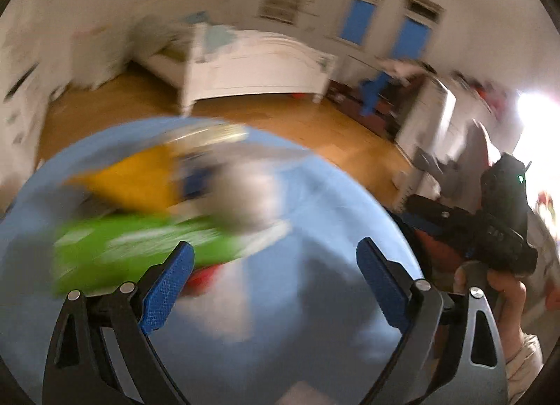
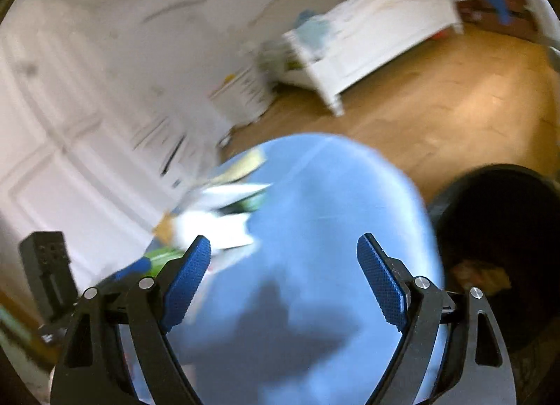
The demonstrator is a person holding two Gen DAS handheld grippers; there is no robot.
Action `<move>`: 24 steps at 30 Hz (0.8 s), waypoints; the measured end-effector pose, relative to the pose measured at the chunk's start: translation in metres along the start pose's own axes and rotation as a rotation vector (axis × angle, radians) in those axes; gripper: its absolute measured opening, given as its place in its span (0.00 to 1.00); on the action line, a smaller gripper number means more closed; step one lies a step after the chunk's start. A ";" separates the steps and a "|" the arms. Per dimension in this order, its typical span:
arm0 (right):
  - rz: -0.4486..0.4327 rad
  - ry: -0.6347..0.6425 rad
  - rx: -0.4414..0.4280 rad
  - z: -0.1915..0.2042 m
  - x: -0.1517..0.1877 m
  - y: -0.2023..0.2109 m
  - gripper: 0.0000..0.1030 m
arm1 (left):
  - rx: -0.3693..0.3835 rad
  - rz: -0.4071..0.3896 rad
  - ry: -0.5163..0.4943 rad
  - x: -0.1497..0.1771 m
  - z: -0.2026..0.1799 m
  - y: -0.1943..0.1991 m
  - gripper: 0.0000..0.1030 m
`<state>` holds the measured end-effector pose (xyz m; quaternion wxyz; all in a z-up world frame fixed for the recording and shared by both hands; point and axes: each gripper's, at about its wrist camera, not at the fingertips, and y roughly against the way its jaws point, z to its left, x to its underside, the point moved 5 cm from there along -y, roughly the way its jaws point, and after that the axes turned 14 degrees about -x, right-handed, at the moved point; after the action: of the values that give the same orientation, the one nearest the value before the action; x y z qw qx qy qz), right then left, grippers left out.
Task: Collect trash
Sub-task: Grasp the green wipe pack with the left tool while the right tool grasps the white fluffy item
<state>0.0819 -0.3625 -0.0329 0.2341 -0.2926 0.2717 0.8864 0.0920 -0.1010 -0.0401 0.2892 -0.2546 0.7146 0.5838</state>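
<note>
Both views motion-blurred, so small detail is unreadable. Left gripper hangs over a round blue table, jaws spread wide w/ nothing between the blue pads. Right gripper is likewise wide open and holds nothing, over the same blue table. Trash sits on the table's left part: in the left wrist view a green wrapper lies just beyond the left finger, a yellow packet farther back, and a crumpled whitish wad near the table's middle; something red shows under the green wrapper's near edge, can't tell what. In the right wrist view white paper scraps bunch near the table's left edge, w/ a bit of green beside them. Right half of the tabletop is bare blue. Table's far rim curves against open wood floor, which runs to a white bed at the far wall. A dark bin stands just right of the table's right edge, something tan inside it. In the left wrist view the right-hand device and hand sit off the table's right rim.
</note>
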 end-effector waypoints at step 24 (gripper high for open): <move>0.214 0.144 0.053 0.065 0.007 -0.146 0.41 | 0.141 -0.048 0.571 -0.012 0.133 -0.016 0.08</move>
<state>0.1351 -0.2119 -0.0435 0.1259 -0.3184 0.3408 0.8756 0.1272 0.0267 -0.0632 0.1072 -0.4047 0.7997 0.4304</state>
